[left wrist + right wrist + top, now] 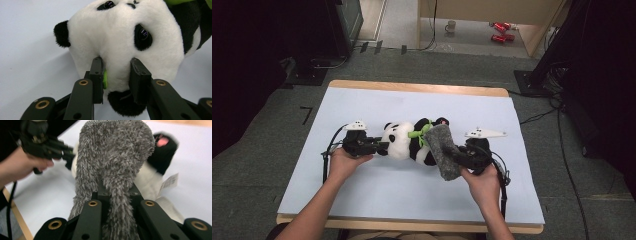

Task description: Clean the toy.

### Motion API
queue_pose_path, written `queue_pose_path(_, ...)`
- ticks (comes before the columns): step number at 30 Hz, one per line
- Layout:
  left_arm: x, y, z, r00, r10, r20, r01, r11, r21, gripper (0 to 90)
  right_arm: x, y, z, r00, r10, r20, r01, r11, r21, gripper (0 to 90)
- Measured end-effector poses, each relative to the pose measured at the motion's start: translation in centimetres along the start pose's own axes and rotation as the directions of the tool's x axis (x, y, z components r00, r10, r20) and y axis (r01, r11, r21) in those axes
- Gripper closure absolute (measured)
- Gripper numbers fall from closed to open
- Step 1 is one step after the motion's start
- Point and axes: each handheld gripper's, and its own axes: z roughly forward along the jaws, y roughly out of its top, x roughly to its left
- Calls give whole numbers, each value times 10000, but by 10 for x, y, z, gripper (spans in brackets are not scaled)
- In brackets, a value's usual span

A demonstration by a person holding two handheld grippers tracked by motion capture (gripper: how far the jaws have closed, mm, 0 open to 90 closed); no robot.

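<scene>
In the high view both forearms reach in from the desk's (362, 200) near edge, level, meeting at a plush panda (404, 142) lying mid-desk. The left hand-held gripper (116, 75) pinches the panda's white head between half-spread jaws. The right hand-held gripper (117, 192) clamps a grey fuzzy cloth (112, 157) draped against the panda's body.

Black hand-held gripper (116, 75) jaws, brass-ringed pivots, trailing black cables

you won't find any text, brand or number that can be read here. the white tag (170, 181) hanging off the plush panda (150, 182), seen in the right gripper view, carries print too blurred to make out. the dark mark (307, 115) on the floor off the desk's far left corner looks like a 7, though you can't be sure.
</scene>
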Motion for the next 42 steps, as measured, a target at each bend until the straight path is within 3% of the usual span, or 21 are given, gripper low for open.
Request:
queue_pose_path(4,-1,0,0,9999,127,1,-127,9999,48,680,-3,-9,10,10000,59,75,-61,9998,186,793)
queue_pose_path(5,-1,0,0,9999,133,12,-133,9999,53,680,-5,-11,10,9985,-200,519,185,9994,296,793)
queue_pose_path(6,-1,0,0,9999,141,15,-141,9999,55,680,-6,-12,10,9976,-223,658,202,9993,314,793)
queue_pose_path(8,-1,0,0,9999,136,37,-136,9999,59,680,-9,-14,10,9971,-154,739,130,9994,330,794)
queue_pose_path(9,-1,0,0,9999,163,37,-163,9998,75,680,-16,-18,11,9979,231,606,-254,9990,372,794)
queue_pose_path(10,-1,0,0,9998,181,40,-182,9998,90,680,-17,-19,11,9977,294,616,-320,9986,418,794)
queue_pose_path(16,-1,0,0,9998,177,35,-177,9998,98,680,-18,-21,13,9951,164,971,-216,9984,529,795)
queue_pose_path(18,-1,0,0,9999,155,27,-156,9998,89,680,-24,-24,17,9929,349,1140,-429,9967,690,796)
queue_pose_path(19,-1,0,0,9999,122,35,-123,9999,92,680,-29,-29,23,9903,630,1237,-772,9906,1132,796)
queue_pose_path(25,0,0,0,9999,89,53,-90,9999,74,679,-33,-34,31,9918,843,964,-959,9878,1229,796)
queue_pose_path(28,0,0,0,10000,25,67,-25,10000,57,678,-48,-36,30,9837,1192,1346,-1380,9805,1400,795)
queue_pose_path(33,1,-1,-1,9999,23,113,-24,10000,58,678,-55,-31,22,9813,1389,1329,-1532,9827,1040,795)
queue_pose_path(34,1,-1,-1,9999,48,109,-49,10000,49,679,-54,-26,13,9842,1317,1182,-1400,9880,645,794)
queue_pose_path(42,-3,-4,-1,9998,192,7,-192,9998,7,683,-50,-1,0,9935,933,648,-921,9955,-206,793)
